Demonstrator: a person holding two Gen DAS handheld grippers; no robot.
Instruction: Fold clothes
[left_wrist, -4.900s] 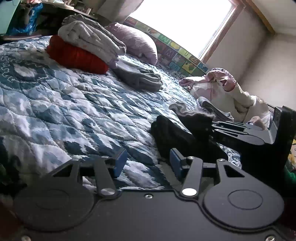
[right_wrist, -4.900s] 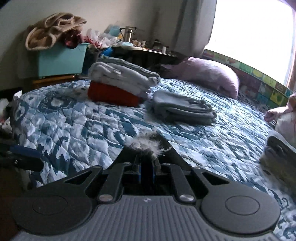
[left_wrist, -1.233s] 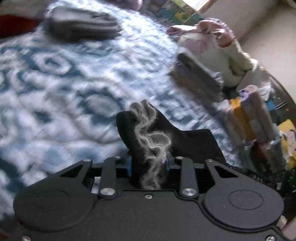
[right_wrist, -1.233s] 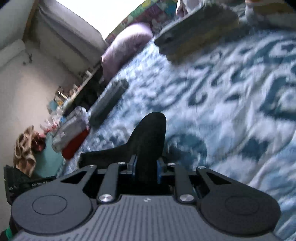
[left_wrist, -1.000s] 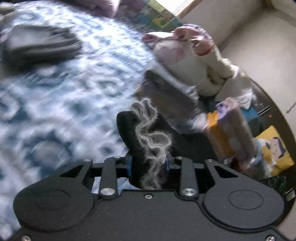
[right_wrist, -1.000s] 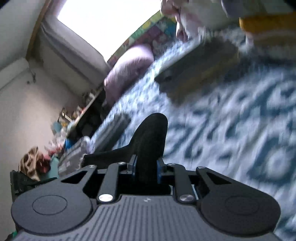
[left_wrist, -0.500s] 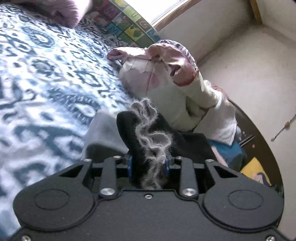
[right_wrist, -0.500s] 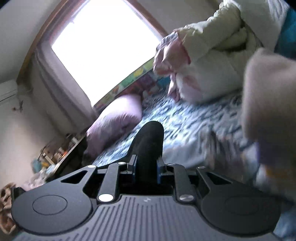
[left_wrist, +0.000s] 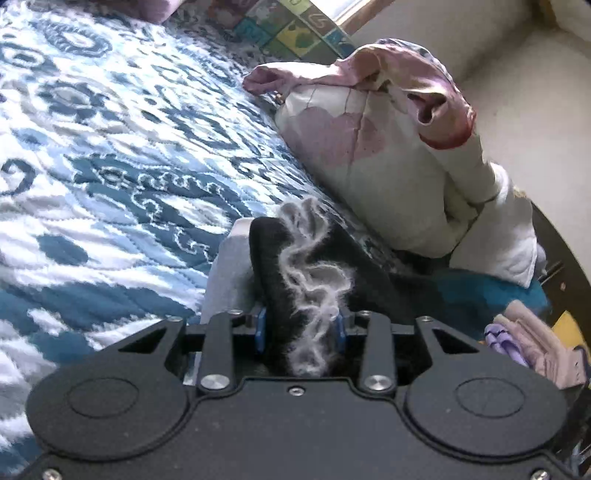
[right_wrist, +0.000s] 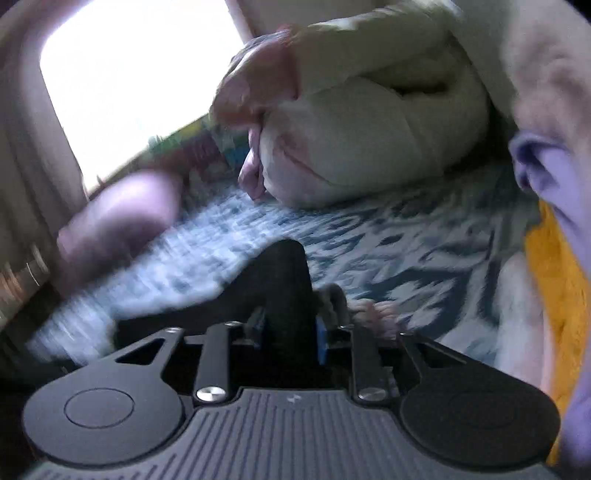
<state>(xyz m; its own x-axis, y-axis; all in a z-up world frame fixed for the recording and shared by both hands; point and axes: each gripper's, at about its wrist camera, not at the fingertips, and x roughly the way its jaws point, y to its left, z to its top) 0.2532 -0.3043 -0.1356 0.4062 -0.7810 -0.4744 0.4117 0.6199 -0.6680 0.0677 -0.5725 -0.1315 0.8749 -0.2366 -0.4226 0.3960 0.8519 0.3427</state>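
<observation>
Both grippers, left gripper (left_wrist: 298, 328) and right gripper (right_wrist: 287, 338), their jaws just easing wider, carry the folded black garment (left_wrist: 280, 258) between their pads to the grey folded piece (left_wrist: 231, 273), where I'd say a square set-down and full release come next.

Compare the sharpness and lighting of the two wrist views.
Left wrist view: mostly sharp, the quilt pattern crisp, the fuzzy-trimmed black garment clear between the left gripper fingers. Right wrist view: motion-smeared, the lilac pillow and bedding streaked, the window blown out white; only the right gripper looks fairly sharp.
</observation>
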